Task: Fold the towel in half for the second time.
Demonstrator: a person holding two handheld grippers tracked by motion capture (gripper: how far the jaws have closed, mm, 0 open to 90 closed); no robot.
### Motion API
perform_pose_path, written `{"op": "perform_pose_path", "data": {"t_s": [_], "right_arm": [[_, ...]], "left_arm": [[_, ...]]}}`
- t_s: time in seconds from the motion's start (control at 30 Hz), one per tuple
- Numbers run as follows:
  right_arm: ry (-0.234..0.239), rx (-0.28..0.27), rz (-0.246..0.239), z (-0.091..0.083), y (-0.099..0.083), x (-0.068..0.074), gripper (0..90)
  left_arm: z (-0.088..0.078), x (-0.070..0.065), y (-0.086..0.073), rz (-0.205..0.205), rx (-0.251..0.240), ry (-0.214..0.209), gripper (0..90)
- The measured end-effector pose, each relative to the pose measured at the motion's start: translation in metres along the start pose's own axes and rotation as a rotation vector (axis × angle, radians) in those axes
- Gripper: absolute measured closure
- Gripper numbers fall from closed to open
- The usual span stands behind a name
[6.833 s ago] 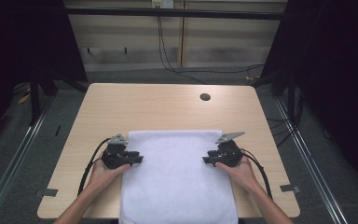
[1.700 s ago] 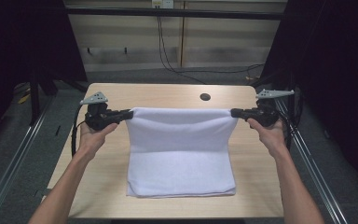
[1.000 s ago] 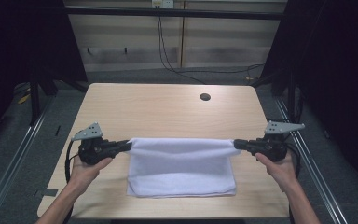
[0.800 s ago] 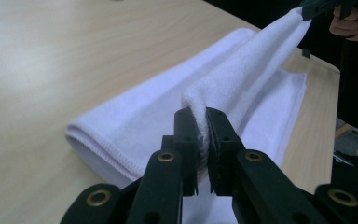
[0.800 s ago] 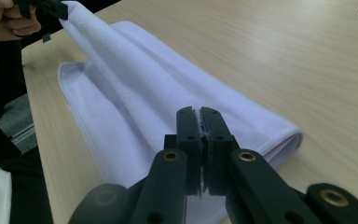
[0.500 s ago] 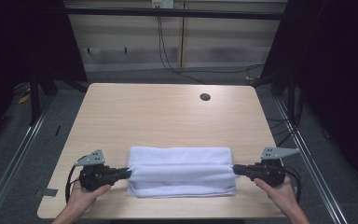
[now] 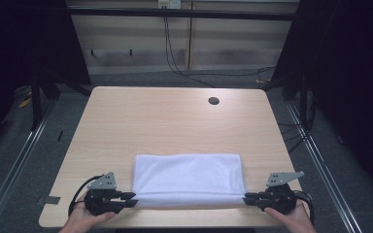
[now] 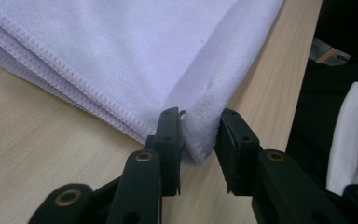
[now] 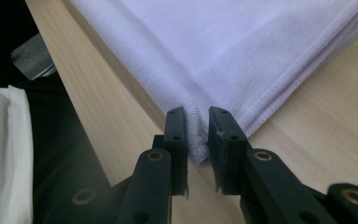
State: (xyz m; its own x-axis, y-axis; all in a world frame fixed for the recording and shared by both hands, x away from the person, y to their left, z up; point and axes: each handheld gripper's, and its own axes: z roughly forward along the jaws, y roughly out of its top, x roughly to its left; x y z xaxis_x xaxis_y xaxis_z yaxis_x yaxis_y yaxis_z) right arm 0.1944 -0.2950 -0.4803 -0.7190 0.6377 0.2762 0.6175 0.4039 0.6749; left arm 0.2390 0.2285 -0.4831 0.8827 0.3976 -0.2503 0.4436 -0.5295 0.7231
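While the white towel [image 7: 188, 178] lay folded flat on the wooden table [image 7: 175, 124], it sat in the lower middle of the high view, close to the bottom edge of the table.

At the lower left of the high view, the left gripper [image 7: 132, 200] lay low on the table, right at the towel's bottom left corner, with a hand [image 7: 85, 221] behind it. In the left gripper view, its black jaws had just been opening. The towel corner [image 8: 200, 140] sat between them. It leaned on one jaw, and a small gap showed next to the other jaw, so the jaws were spread a little and not pinching.

At the lower right of the high view, the right gripper [image 7: 246, 199] lay at the towel's bottom right corner, with a hand [image 7: 291, 218] behind it. In the right gripper view, its jaws had just been opening too. The towel's thin corner [image 9: 196, 135] stood between them, very close to both. I could not tell if they pressed on it.

A small dark hole [image 7: 213, 101] sat in the table at the upper right, well apart from the towel.
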Motion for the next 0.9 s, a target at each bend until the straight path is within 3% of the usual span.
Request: {"op": "perform_pose_path", "data": {"t_s": [0.13,0.23,0.3,0.37,0.4,0.47,0.53,0.63,0.73,0.9], "right_arm": [[-0.007,0.048,0.006,0.004,-0.004,0.0,74.0],[0.004,0.012,0.011,0.002,-0.002,0.0,70.6],[0.012,-0.044,0.02,-0.003,-0.001,-0.002,68.1],[-0.011,-0.116,0.035,-0.01,0.001,-0.004,63.8],[-0.063,-0.172,0.033,-0.015,0.002,-0.005,62.7],[-0.099,-0.245,0.037,-0.021,0.005,-0.009,58.9],[-0.148,-0.307,0.063,-0.024,0.008,-0.015,53.9],[-0.184,-0.346,0.101,-0.024,0.011,-0.028,46.1],[-0.221,-0.348,0.127,-0.024,0.013,-0.04,44.2],[-0.268,-0.372,0.148,-0.025,0.019,-0.055,42.1]], "left_arm": [[-0.005,-0.002,-0.002,-0.007,-0.014,0.0,60.5],[-0.013,-0.002,0.0,-0.022,-0.08,0.004,52.6],[-0.018,0.001,0.002,-0.061,-0.128,0.03,47.7],[-0.021,0.009,0.005,-0.089,-0.159,0.07,44.2],[-0.023,0.013,0.005,-0.094,-0.168,0.079,40.0],[-0.025,0.024,0.006,-0.116,-0.188,0.111,37.2],[-0.028,0.039,0.008,-0.173,-0.201,0.174,32.5],[-0.035,0.06,0.009,-0.231,-0.245,0.266,31.8],[-0.036,0.076,0.007,-0.281,-0.261,0.326,31.2],[-0.037,0.088,-0.001,-0.331,-0.247,0.379,23.6]]}}
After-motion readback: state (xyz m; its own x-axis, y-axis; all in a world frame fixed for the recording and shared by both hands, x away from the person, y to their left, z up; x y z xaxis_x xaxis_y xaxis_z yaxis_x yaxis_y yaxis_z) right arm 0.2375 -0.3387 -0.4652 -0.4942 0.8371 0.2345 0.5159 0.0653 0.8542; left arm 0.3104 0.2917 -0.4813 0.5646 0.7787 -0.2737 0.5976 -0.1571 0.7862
